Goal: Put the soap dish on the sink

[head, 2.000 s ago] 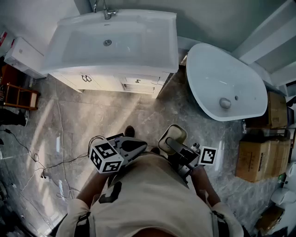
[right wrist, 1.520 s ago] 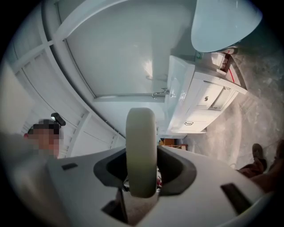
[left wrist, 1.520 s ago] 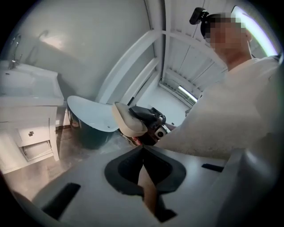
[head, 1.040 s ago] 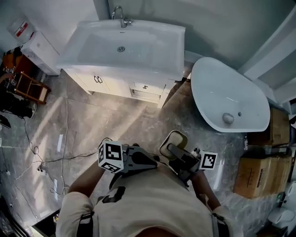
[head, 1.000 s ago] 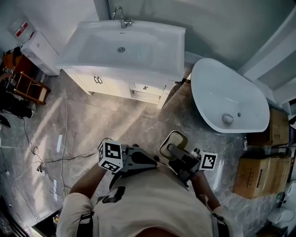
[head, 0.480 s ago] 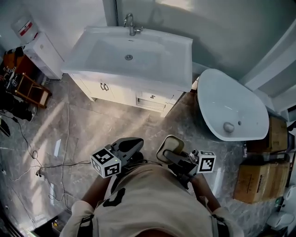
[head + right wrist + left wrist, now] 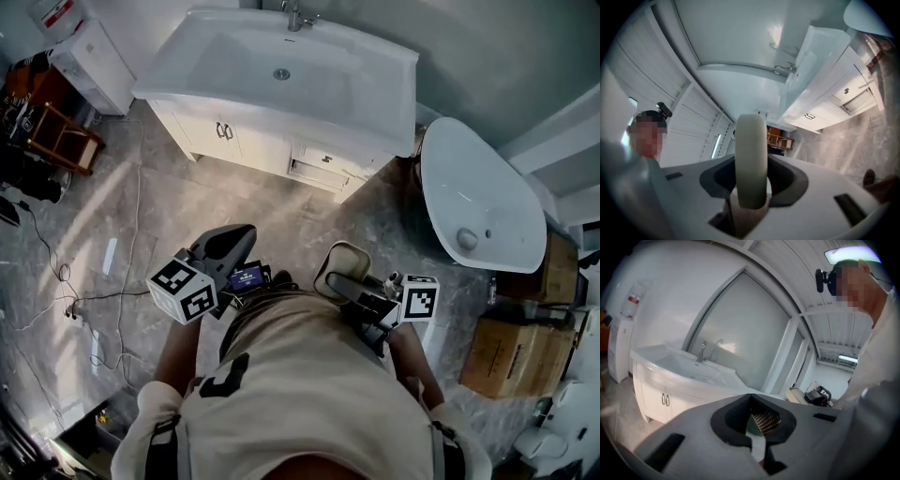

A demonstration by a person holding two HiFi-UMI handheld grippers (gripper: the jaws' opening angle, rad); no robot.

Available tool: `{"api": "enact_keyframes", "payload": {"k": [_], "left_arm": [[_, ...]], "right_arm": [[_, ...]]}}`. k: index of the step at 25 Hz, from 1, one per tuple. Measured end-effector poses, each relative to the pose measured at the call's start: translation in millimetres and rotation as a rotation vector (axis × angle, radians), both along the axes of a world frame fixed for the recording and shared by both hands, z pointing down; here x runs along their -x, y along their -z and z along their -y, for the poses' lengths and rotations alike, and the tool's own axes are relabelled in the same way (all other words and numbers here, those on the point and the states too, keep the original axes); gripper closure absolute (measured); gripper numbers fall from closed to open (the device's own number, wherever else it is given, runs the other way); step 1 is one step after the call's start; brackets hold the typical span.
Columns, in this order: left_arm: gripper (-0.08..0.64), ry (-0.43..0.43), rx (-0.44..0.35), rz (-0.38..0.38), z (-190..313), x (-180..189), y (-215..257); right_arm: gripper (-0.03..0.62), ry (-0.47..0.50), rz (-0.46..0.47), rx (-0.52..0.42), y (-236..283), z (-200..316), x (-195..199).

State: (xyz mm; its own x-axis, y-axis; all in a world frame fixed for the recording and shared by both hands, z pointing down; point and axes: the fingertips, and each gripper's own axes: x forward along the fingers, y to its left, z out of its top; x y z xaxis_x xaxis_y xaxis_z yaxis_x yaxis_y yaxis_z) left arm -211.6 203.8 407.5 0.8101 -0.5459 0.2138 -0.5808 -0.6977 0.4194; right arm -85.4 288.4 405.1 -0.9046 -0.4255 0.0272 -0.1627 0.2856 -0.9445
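The right gripper [image 7: 751, 183] has its jaws clamped on the soap dish [image 7: 751, 140]. The dish stands edge-on between the pads, and its rim projects beyond the fingertips. The left gripper [image 7: 751, 397] has its jaws together, with nothing between them. The sink [image 7: 361, 98] lies ahead of both sets of jaws, well apart from the dish, on a white cabinet [image 7: 272, 150].

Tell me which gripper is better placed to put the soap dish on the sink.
Right. The right gripper holds the soap dish between its jaws; the left gripper holds nothing.
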Motion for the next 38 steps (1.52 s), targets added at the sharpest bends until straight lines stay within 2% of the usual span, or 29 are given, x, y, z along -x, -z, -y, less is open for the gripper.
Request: {"api": "enact_keyframes", "payload": {"k": [3, 7, 9, 12, 15, 18, 23, 28, 31, 34, 38], "left_arm": [[0.541, 0.013, -0.075, 0.107, 7.7, 24.5, 1.6], [0.541, 0.039, -0.105, 0.259, 10.7, 43.1, -18.1], [0.541, 0.018, -0.124, 0.299, 10.0, 38.1, -21.5], [0.541, -0.045, -0.119, 0.230, 3.9, 13.7, -16.0], [0.541, -0.084, -0.062, 0.135, -2.2, -12.1, -16.6], [0.541, -0.098, -0.031, 0.102, -1.0, -30.4, -19.7], [0.541, -0.149, -0.048, 0.121, 11.2, -52.9, -13.9], [0.541, -0.149, -0.054, 0.144, 34.9, -63.7, -9.9], [0.541, -0.169, -0.038, 0.135, 42.6, -77.6, -9.7], [0.541, -0.188, -0.033, 0.142, 48.7, -99.5, -10.3], [0.541, -0.221, -0.069, 0.160, 56.3, -130.3, -7.1]], "right_arm": [[0.439, -0.006, 0.002, 0.018, -1.9, -1.0, 2.1], [0.439, 0.001, -0.028, 0.035, -5.0, -4.0, 10.0], [0.439, 0.001, -0.031, 0.047, -6.3, -0.9, 11.2], [0.439, 0.006, -0.020, 0.056, -7.1, 5.1, 13.5], [0.439, 0.019, 0.001, 0.066, -7.4, 11.2, 17.2], [0.439, 0.002, 0.002, 0.098, -15.2, 22.0, 10.1], [0.438, 0.006, 0.018, 0.127, -16.8, 33.4, -2.4], [0.439, 0.026, 0.003, 0.112, -17.0, 34.8, -21.3], [0.439, 0.064, -0.011, 0.070, -15.8, 36.3, -29.8], [0.439, 0.042, 0.018, 0.070, -16.0, 47.2, -47.8], [0.439, 0.001, 0.046, 0.101, -22.8, 61.4, -79.7]]}}
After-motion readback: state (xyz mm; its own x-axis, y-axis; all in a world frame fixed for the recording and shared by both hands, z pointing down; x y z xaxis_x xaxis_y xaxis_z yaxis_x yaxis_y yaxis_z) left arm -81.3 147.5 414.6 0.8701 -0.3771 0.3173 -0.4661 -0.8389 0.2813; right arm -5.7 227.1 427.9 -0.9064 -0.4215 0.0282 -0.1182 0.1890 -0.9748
